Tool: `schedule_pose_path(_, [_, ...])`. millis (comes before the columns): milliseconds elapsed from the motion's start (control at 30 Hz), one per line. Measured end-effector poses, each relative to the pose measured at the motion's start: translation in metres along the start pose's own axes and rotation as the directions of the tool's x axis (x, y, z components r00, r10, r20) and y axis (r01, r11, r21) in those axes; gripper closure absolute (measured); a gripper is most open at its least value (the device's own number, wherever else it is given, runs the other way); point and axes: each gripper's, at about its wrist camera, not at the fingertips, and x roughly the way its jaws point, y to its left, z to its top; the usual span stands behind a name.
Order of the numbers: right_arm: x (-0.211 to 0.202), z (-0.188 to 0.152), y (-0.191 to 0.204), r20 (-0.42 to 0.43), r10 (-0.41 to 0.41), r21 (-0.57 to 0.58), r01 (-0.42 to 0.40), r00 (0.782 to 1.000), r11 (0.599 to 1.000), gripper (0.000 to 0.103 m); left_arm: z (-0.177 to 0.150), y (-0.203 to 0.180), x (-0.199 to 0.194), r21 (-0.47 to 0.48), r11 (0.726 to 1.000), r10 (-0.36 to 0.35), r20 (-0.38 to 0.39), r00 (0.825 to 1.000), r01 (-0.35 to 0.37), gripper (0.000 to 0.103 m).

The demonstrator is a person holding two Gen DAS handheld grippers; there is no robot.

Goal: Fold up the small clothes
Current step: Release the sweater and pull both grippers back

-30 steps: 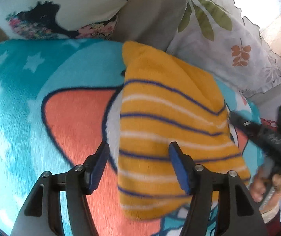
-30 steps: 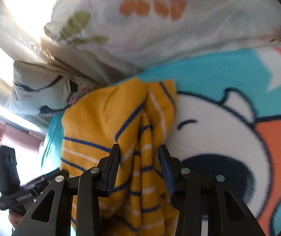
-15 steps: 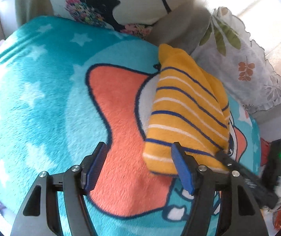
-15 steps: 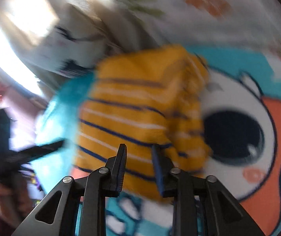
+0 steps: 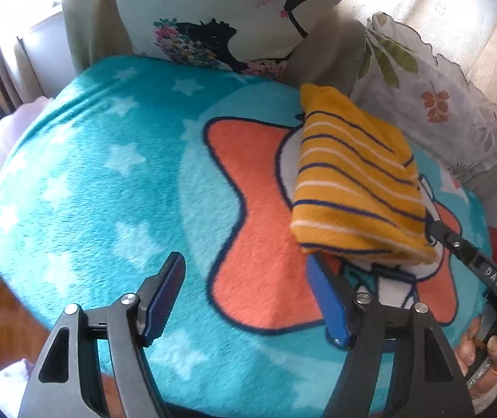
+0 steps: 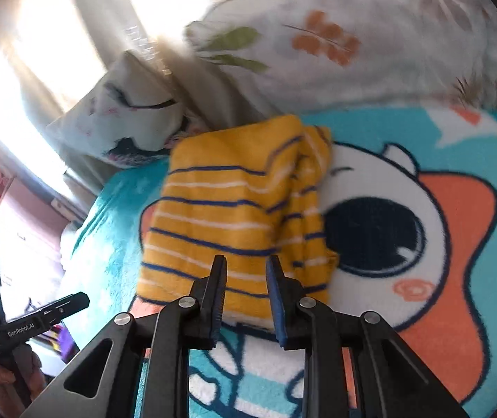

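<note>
The folded garment (image 5: 356,181) lies on the blanket (image 5: 116,174) beside the pillows (image 5: 450,111). The left gripper (image 5: 248,296) is wide apart and empty; the right gripper (image 6: 246,296), partly apart, holds nothing. Risk: a stray finger could snag its near edge and undo the loose fold.

That folded yellow striped knit garment (image 5: 353,181) looks soft and fuzzy. The teal cartoon fleece blanket (image 5: 109,181) is plush, matt. Floral pillow (image 5: 440,104) looks like thin smooth cotton.

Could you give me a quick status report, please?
Left gripper open, empty. Right gripper part open, nothing gripped. Striped garment folded on blanket. Nothing in the way.
</note>
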Motion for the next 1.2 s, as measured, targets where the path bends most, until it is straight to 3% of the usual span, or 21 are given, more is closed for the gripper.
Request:
schedule_pose_path(100, [0.027,-0.01,0.016,-0.065,-0.006,-0.028,0.004,0.998,1.0,0.073,-0.001,0.004,-0.004,0.016,1.0,0.008,0.012,1.0,-0.008,0.03])
schedule_pose_path(233, [0.061,-0.016,0.019,-0.165,-0.08,-0.056,0.072,0.983,0.996,0.064,0.002,0.01,-0.006,0.03,0.999,-0.01,0.02,1.0,0.01,0.027])
schedule_pose_path(500, [0.039,0.0,0.062,-0.058,-0.151,-0.075,0.146,0.987,0.986,0.061,0.004,0.034,-0.01,0.115,0.993,0.003,0.043,0.999,-0.008,0.024])
schedule_pose_path(633, [0.066,-0.002,0.076,-0.075,-0.186,-0.052,0.183,0.98,0.982,0.06,0.004,0.044,-0.017,0.175,0.984,0.017,0.069,0.997,-0.029,0.024])
schedule_pose_path(733, [0.093,-0.013,0.08,-0.128,-0.254,-0.055,0.249,0.959,0.967,0.055,0.003,0.054,-0.023,0.208,0.978,0.012,0.078,0.997,-0.028,0.023])
schedule_pose_path(900, [0.078,-0.023,0.098,-0.097,-0.273,-0.043,0.27,0.957,0.962,0.044,0.0,0.071,-0.027,0.23,0.973,-0.002,0.068,0.998,-0.014,0.021])
schedule_pose_path(1033, [0.068,-0.037,0.098,-0.114,-0.28,-0.009,0.281,0.953,0.96,0.044,-0.002,0.077,-0.03,0.254,0.967,-0.021,0.067,0.998,0.003,0.021])
schedule_pose_path(1200, [0.051,-0.046,0.102,-0.073,-0.293,0.027,0.295,0.953,0.955,0.044,-0.002,0.078,-0.034,0.298,0.955,-0.039,0.076,0.996,0.015,0.021])
